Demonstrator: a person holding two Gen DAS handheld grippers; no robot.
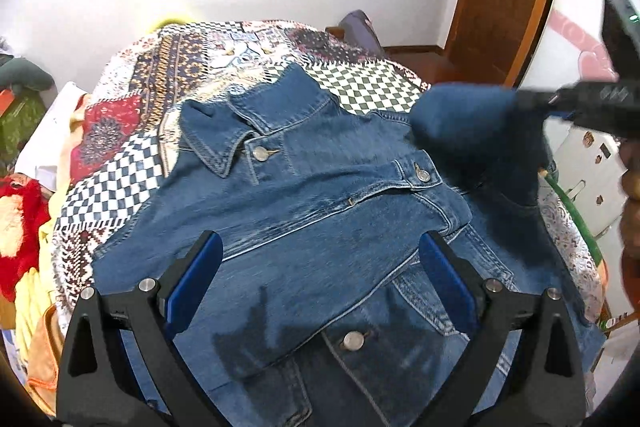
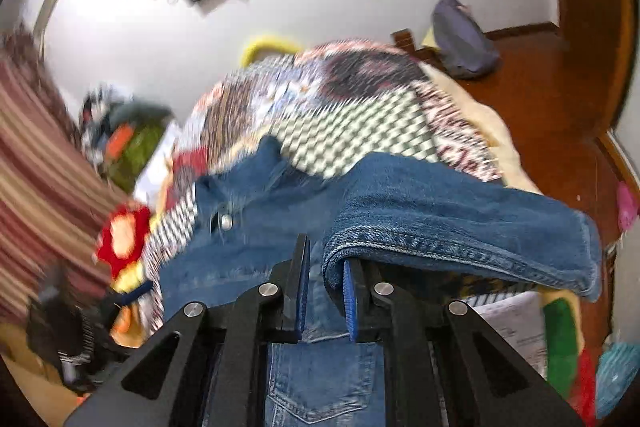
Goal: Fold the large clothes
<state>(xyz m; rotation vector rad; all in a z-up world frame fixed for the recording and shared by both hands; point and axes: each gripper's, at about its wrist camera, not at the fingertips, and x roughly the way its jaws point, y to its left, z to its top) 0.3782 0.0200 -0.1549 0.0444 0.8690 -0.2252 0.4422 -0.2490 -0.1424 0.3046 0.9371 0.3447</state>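
Rightward, the right gripper (image 2: 326, 291) had its fingers clenched on the denim jacket's (image 1: 320, 187) sleeve (image 2: 460, 219); the left gripper (image 1: 320, 283) hung released above the jacket's body.

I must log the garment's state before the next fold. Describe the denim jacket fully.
The jacket is blue denim with lighter seam stitching, a collar and metal buttons. It lies front up, buttoned at the neck, on a patchwork bedspread, one sleeve folded across the chest. The right tongs are shut on the other sleeve and hold it raised off the bed. The open left tongs hover above its lower front.
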